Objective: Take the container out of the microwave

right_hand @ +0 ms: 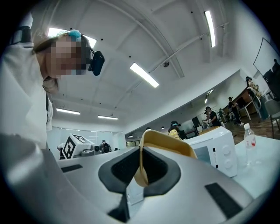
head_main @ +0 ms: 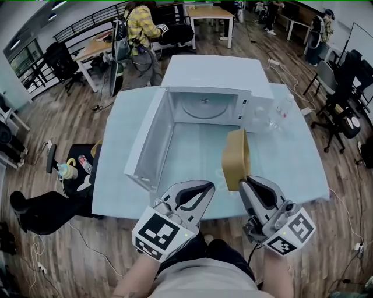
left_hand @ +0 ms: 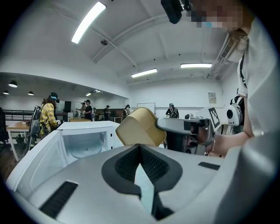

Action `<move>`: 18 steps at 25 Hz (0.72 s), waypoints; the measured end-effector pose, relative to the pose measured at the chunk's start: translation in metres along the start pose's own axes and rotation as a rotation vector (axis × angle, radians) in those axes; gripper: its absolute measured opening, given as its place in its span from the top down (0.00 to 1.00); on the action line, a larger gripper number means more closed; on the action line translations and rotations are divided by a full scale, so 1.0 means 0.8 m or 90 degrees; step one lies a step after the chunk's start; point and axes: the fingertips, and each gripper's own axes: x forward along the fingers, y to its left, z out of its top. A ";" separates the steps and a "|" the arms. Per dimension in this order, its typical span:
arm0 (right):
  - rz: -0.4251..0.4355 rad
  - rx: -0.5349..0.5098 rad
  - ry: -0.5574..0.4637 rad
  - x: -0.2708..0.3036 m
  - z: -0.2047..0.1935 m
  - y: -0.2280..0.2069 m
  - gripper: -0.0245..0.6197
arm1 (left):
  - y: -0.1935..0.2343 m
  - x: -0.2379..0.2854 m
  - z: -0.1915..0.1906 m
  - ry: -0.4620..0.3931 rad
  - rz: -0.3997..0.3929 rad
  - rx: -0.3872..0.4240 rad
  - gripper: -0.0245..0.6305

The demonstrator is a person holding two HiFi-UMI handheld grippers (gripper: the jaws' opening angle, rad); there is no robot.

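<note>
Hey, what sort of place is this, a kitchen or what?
Likely an open office or lab, not a kitchen: desks and office chairs stand around, and the microwave sits on a plain table.

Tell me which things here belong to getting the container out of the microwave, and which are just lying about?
Part of the job: the tan container, pinched at its rim by the right tongs; the microwave, door open, empty inside.

Just lying about: a clear bottle on the table beside the microwave; the left tongs, shut on nothing.
</note>
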 end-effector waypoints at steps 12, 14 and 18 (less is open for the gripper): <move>-0.011 0.012 0.015 -0.012 -0.019 0.004 0.92 | -0.008 -0.004 -0.012 0.004 -0.008 -0.051 0.94; -0.003 0.018 0.019 -0.010 -0.024 0.010 0.92 | -0.009 -0.004 -0.014 0.007 -0.007 -0.051 0.94; 0.014 0.017 0.035 -0.002 -0.036 0.024 0.92 | -0.008 -0.005 -0.011 0.004 -0.001 -0.051 0.94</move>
